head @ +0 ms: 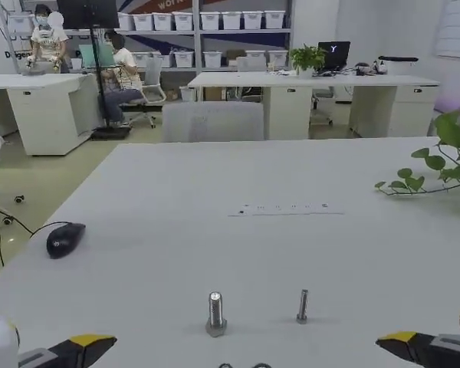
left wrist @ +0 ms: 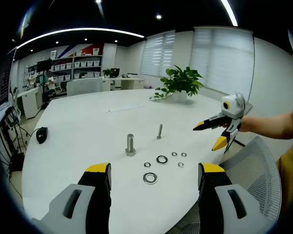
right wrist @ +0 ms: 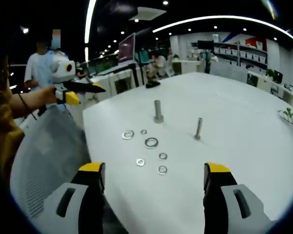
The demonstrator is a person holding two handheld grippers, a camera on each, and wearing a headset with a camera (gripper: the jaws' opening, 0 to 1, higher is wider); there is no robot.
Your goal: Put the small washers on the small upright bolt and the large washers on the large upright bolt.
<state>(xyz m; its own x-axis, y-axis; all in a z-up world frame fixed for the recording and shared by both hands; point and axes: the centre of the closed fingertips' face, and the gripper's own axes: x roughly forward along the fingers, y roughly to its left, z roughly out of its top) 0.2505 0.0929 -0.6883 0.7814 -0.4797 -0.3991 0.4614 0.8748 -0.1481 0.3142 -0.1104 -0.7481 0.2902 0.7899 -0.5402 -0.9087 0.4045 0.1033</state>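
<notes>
Steel fasteners are standing heads-down on the white bench (head: 176,199) in the head view. The large upright bolt (head: 216,313) is standing left of the small upright bolt (head: 302,305), the two apart, and neither shank is carrying a washer that I can make out. A computer mouse (head: 65,238) is lying well off to the left.

Left gripper view: the left claw (left wrist: 155,168) is standing spread wide, pinching nothing. On its side of the bolts, two large washers (left wrist: 150,178) and four small washers (left wrist: 180,165) are lying flat and loose, none touching another. The right claw (left wrist: 208,136) is hovering at the bench's edge, likewise spread and empty.

Right gripper view: the washers are lying between this claw's parted jaws and the bolts.

Handling, as judged: the washers are looking thin, stiff, light and smooth, lying flush on a slick top, so they are likely to skid rather than lift. Pinching across the outer rim with the jaws coming down steeply seems soundest. The small washers are leaving little margin. The bolts are resting on their heads alone, so a knock could topple them.
</notes>
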